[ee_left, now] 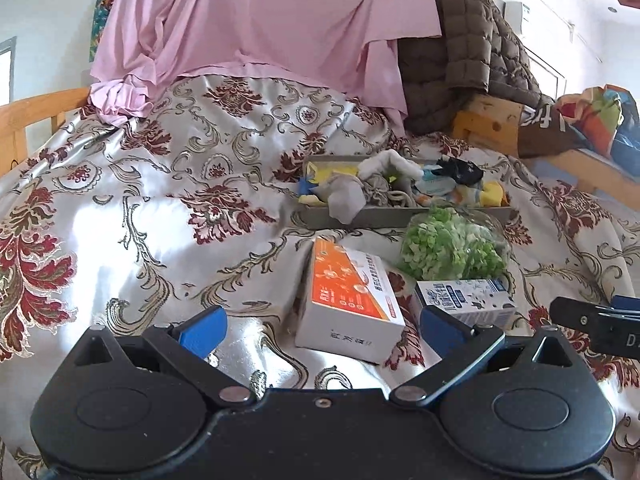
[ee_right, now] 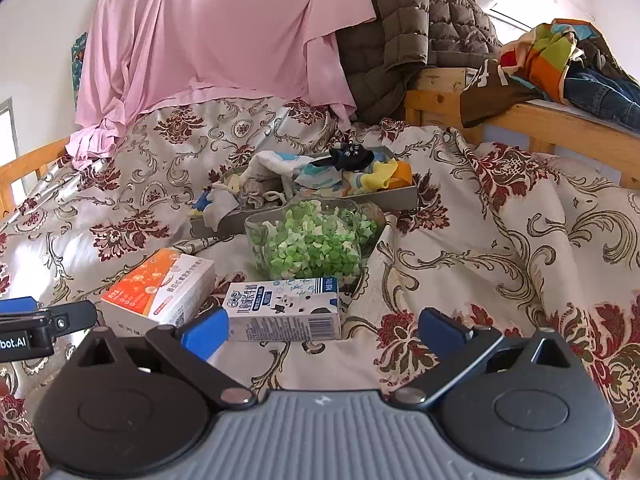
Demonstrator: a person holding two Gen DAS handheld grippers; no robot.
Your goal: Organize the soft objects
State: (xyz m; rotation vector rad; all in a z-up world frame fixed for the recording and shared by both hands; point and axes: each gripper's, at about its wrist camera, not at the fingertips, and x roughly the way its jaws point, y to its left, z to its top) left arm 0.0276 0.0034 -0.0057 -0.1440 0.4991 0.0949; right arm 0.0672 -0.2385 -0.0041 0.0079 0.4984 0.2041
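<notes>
Here both grippers hover low over the bed, side by side, pointing toward the headboard end. The left gripper [ee_left: 320, 330] has its blue pads spread wide, nothing between them; its right finger sits just in front of the milk carton [ee_left: 466, 300], and the orange-and-white box [ee_left: 350, 300] lies in the gap ahead. The right gripper [ee_right: 322, 330] is also spread wide and holds nothing; the same milk carton [ee_right: 286, 308] lies on its side just beyond the left pad. Each gripper's tip shows at the edge of the other's view.

Everything rests on a shiny floral bedspread [ee_left: 140, 208]. Just past the boxes is a clear container of green and white paper stars [ee_right: 312, 240], touching or nearly touching the carton's far edge.

Behind that sits the grey tray [ee_right: 400, 196], tilted on the rumpled cover, holding the soft objects in a loose heap: a grey sock [ee_left: 346, 198] drooping over the near rim, a white fuzzy sock [ee_left: 390, 164], a dark navy sock with white dots [ee_right: 352, 156] on top, yellow socks [ee_right: 386, 176] at the right end, plus pale printed cloth pieces. Exact count cannot be told.

Farther back a pink sheet [ee_right: 208, 40] drapes down, a brown quilted jacket [ee_right: 416, 28] beside it, and colourful clothes [ee_right: 560, 60] lie on a wooden frame at right.
</notes>
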